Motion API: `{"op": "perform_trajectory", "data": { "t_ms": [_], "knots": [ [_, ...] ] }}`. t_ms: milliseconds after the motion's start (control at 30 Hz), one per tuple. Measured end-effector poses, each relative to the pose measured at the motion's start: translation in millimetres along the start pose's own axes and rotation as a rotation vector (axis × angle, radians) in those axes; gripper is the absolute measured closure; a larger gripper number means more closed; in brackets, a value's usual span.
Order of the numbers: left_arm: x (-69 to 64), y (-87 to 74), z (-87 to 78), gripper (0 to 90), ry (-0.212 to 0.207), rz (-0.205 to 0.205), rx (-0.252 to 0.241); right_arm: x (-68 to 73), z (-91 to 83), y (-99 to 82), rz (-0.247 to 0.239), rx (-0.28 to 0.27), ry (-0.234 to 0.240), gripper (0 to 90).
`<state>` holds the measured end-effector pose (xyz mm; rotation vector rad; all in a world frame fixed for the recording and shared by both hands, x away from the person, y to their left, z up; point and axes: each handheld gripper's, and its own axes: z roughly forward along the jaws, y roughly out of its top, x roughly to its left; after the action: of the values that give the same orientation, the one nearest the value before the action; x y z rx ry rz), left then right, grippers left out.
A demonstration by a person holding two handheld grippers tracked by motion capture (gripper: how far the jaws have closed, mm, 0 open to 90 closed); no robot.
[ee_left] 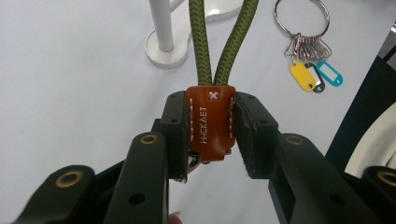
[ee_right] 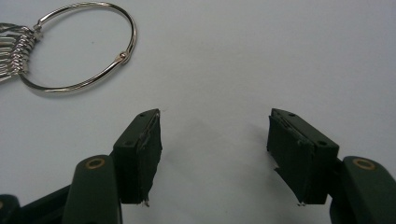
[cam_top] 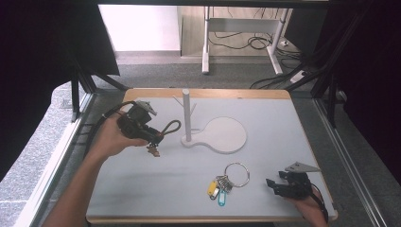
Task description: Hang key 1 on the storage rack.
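Left tool is clamped on the brown leather tab of an olive cord loop, jaws pressing the tab from both sides, the two strands of cord running up and away from the grip. In the high view that left tool is held above the left part of the pale worktop, the cord loop sticking out toward the white stand. The stand's upright post rises from a flat, paddle-shaped base near the middle of the worktop. Over on the right, the right tool has its jaws wide apart with nothing between them, sitting low at the near right corner. Just ahead and to its left lies the big metal key ring, flat on the worktop. From above, that key ring carries a bunch of keys with a yellow tag and a blue tag, well apart from the stand.
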<state>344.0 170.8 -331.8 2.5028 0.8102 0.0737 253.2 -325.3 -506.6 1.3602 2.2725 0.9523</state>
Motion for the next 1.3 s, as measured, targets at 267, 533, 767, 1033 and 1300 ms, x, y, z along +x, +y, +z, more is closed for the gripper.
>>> {"op": "perform_trajectory", "data": {
  "t_ms": [267, 533, 767, 1033, 1300],
  "knots": [
    [7.1, 5.2, -8.1, 66.8, -0.008, -0.021, -0.013, -0.1, 0.7, 0.0, 0.001, 0.001, -0.001, 35.4],
    [11.7, 9.2, -15.1, 66.9, -0.003, -0.031, -0.02, 1.1, 1.0, 0.3, -0.003, 0.003, 0.001, 35.5],
    [18.0, 13.8, -25.1, 66.9, 0.002, -0.047, -0.042, 1.3, 1.3, 0.4, -0.005, 0.003, -0.001, 35.6],
    [25.3, 18.7, -25.4, 66.9, 0.001, -0.068, -0.043, 1.4, 1.4, 0.3, -0.005, 0.004, -0.002, 35.7],
    [33.4, 23.8, -21.7, 66.9, 0.001, -0.082, -0.037, 0.9, 1.0, 0.0, -0.005, 0.004, -0.001, 35.9]
  ]
}}
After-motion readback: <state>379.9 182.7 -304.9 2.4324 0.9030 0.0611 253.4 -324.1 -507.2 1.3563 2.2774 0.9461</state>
